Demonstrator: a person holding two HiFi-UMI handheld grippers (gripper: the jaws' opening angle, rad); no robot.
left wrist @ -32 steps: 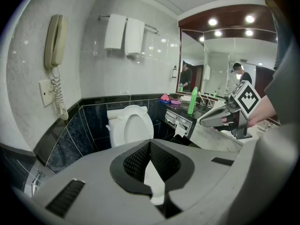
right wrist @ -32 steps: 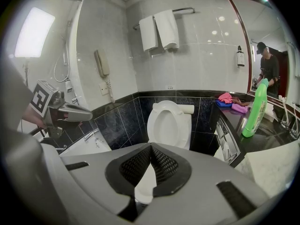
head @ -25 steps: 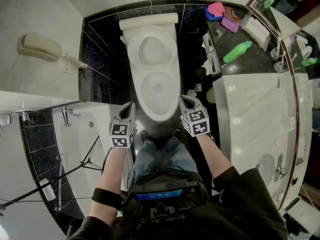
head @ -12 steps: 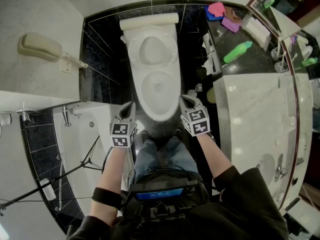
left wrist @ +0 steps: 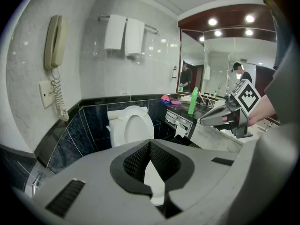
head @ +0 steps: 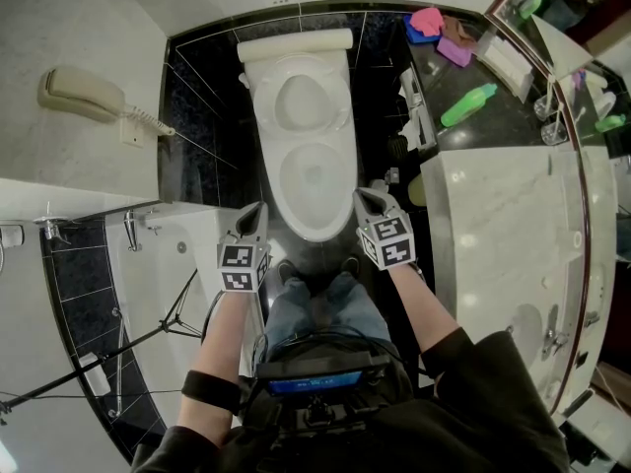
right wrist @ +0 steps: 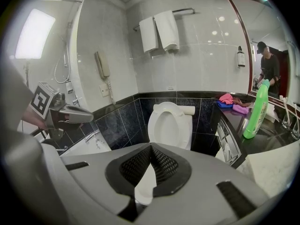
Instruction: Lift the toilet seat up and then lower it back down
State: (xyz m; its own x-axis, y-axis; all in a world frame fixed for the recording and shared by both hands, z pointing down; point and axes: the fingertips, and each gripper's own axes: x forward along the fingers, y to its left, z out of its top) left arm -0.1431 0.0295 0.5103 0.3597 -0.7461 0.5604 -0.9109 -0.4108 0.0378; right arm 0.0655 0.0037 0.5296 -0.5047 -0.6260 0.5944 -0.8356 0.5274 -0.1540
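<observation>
- Hovering beside the bowl [head: 314, 180], left gripper [head: 253, 209] and right gripper [head: 364, 196] keep jaws clenched, empty; toilet seat [head: 299, 101] stands raised.
- I'd hook its top edge and ease it down slowly.

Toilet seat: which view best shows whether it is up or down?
Right gripper view: the toilet seat stands raised, facing the camera. Left gripper view shows it smaller, angled. Head view foreshortens it from above.
</observation>
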